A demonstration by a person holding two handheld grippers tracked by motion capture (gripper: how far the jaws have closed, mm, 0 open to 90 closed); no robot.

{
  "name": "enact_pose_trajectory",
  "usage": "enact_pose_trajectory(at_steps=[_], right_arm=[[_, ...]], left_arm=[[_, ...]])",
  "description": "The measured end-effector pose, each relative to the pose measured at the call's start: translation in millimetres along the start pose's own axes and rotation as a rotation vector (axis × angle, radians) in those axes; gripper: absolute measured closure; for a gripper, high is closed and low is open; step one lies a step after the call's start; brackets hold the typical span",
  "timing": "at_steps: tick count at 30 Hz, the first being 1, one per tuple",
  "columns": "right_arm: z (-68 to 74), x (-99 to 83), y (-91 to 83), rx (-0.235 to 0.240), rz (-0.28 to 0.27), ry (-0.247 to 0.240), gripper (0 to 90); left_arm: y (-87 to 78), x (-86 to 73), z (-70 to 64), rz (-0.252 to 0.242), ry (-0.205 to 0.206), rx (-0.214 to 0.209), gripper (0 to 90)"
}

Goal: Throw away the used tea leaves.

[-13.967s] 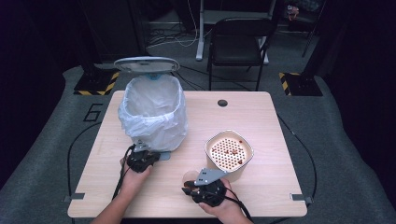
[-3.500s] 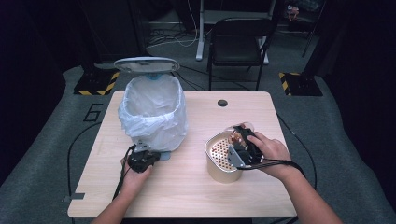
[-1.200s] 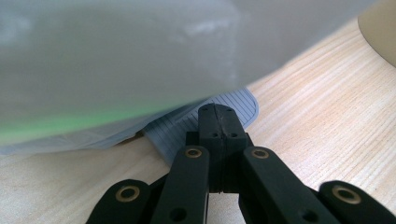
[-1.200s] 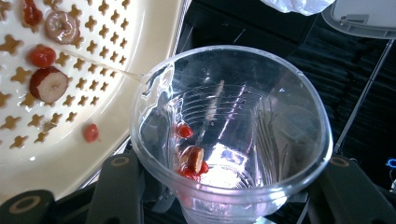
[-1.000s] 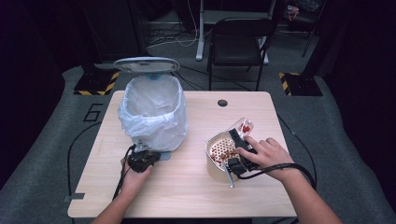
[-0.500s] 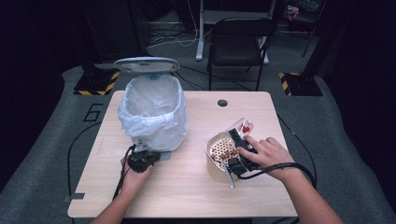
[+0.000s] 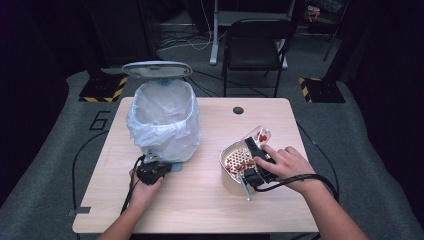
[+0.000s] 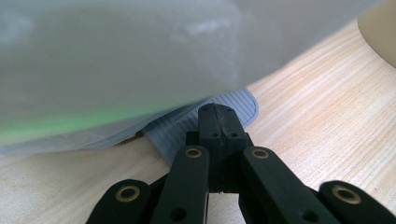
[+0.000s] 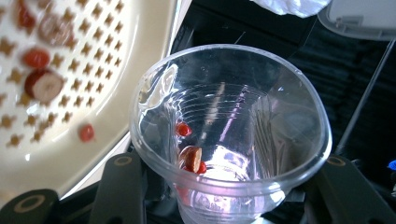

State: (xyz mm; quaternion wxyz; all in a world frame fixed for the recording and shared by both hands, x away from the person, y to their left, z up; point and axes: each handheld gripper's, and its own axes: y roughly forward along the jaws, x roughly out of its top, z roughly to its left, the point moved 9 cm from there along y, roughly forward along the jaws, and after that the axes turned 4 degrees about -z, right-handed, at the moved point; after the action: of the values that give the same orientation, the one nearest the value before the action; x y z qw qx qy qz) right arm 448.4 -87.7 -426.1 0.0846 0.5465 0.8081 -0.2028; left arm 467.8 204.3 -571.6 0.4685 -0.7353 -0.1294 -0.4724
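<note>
A cream bowl with a perforated strainer insert (image 7: 234, 162) stands on the right half of the table. Red fruit pieces lie on the strainer (image 9: 70, 56). My right gripper (image 7: 253, 150) is shut on a clear plastic cup (image 7: 262, 135), held tilted at the strainer's far right rim. A few red pieces sit in the bottom of the cup (image 9: 233, 112). My left gripper (image 7: 150, 172) is shut with nothing between its jaws. Its tips (image 8: 215, 116) rest on the grey ribbed pedal (image 8: 180, 130) at the foot of the bin (image 7: 162, 120).
The bin is lined with a white bag (image 8: 116, 56) and its lid (image 7: 156, 69) stands up. A black chair (image 7: 257, 45) is behind the wooden table (image 7: 200, 200). There is a cable hole (image 7: 238, 110) at the table's far edge.
The right gripper went from the table's front edge to the strainer's right side and holds the cup there. Over the last second it has hardly moved. The left gripper stays at the pedal.
</note>
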Motion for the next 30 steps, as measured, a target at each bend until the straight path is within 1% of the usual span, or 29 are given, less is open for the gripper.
enact_pose_trajectory(at_steps=[1, 2, 3, 4, 5, 6, 7, 8, 10, 11, 12, 14, 16, 17, 18, 20, 21, 22, 23, 25, 26, 27, 28, 29, 30], right_arm=[[-1.4, 0.2, -0.3, 0.005, -0.011, 0.051, 48.3], [-3.8, 0.1, -0.5, 0.014, -0.026, 0.113, 48.2], [-6.2, -1.7, -0.8, 0.011, -0.032, 0.186, 48.1], [-6.2, -2.8, -0.6, 0.025, -0.049, 0.285, 48.1], [-10.6, -4.1, -2.7, 0.044, -0.050, 0.361, 48.1], [-12.9, -4.9, -3.2, 0.055, -0.061, 0.415, 48.1], [-16.9, -6.6, -4.1, 0.071, -0.075, 0.506, 48.0], [-21.3, -8.0, -4.7, 0.079, -0.089, 0.561, 48.1], [-29.0, -10.2, -5.3, 0.087, -0.117, 0.650, 48.1], [-31.5, -10.9, -5.5, 0.095, -0.128, 0.687, 48.1], [-33.4, -11.0, -6.2, 0.110, -0.139, 0.738, 48.1], [-35.8, -11.6, -6.6, 0.128, -0.147, 0.800, 48.0], [-38.4, -11.3, -6.5, 0.145, -0.170, 0.861, 48.0], [-40.1, -11.6, -6.4, 0.158, -0.182, 0.915, 48.0], [-40.9, -12.2, -6.2, 0.165, -0.187, 0.951, 48.0], [-42.8, -13.7, -6.0, 0.175, -0.200, 1.004, 48.0], [-44.1, -14.0, -6.0, 0.183, -0.214, 1.071, 48.0], [-45.1, -14.3, -6.2, 0.190, -0.225, 1.111, 48.0], [-47.1, -15.3, -6.3, 0.200, -0.242, 1.171, 48.1], [-50.7, -16.5, -6.4, 0.215, -0.274, 1.271, 48.1], [-51.8, -17.1, -6.3, 0.219, -0.282, 1.298, 48.1], [-53.7, -17.8, -6.1, 0.224, -0.292, 1.336, 48.1], [-54.7, -18.3, -6.1, 0.228, -0.297, 1.356, 48.1], [-56.2, -18.8, -6.0, 0.239, -0.308, 1.392, 48.2], [-57.0, -19.1, -5.9, 0.246, -0.314, 1.413, 48.2]], left_arm=[[-0.2, -0.1, -0.1, 0.003, 0.000, -0.002, 90.0], [1.0, 0.3, -0.8, -0.006, -0.013, -0.004, 90.0], [-0.4, -0.6, 1.8, 0.010, 0.018, 0.000, 90.0], [-0.3, -0.3, -0.3, 0.004, -0.003, -0.004, 90.0], [-0.4, -0.2, -0.1, 0.005, -0.001, -0.005, 90.0], [-0.3, -0.2, -0.1, 0.004, -0.001, -0.004, 90.0], [-0.3, -0.1, -0.2, 0.003, -0.002, -0.005, 90.0], [-0.3, -0.1, -0.1, 0.003, -0.002, -0.005, 90.0], [-0.3, -0.1, -0.2, 0.003, -0.002, -0.006, 90.0], [-0.3, -0.1, -0.2, 0.004, -0.002, -0.005, 90.0], [-0.3, -0.2, -0.1, 0.004, -0.001, -0.005, 90.0], [-0.3, -0.2, -0.3, 0.004, -0.002, -0.005, 90.0], [-0.3, -0.1, -0.3, 0.003, -0.002, -0.005, 90.0], [-0.3, -0.1, -0.3, 0.003, -0.002, -0.005, 90.0], [-0.3, -0.2, -0.2, 0.004, -0.001, -0.004, 90.0], [-0.3, -0.2, -0.2, 0.004, -0.001, -0.005, 90.0], [-0.4, -0.3, -0.1, 0.005, 0.000, -0.004, 90.0], [-0.3, -0.2, -0.2, 0.004, -0.001, -0.004, 90.0], [0.0, 0.0, -0.1, 0.000, -0.001, -0.002, 90.0], [0.0, 0.0, -0.1, 0.000, -0.001, -0.002, 90.0], [0.0, 0.0, -0.1, 0.000, -0.002, -0.001, 90.0], [0.0, 0.0, -0.1, 0.000, -0.001, -0.001, 90.0], [0.0, 0.0, 0.0, 0.000, -0.001, -0.001, 90.0], [0.0, 0.0, 0.0, 0.000, -0.001, -0.002, 90.0], [-0.4, -0.2, -0.1, 0.004, -0.002, -0.005, 90.0]])
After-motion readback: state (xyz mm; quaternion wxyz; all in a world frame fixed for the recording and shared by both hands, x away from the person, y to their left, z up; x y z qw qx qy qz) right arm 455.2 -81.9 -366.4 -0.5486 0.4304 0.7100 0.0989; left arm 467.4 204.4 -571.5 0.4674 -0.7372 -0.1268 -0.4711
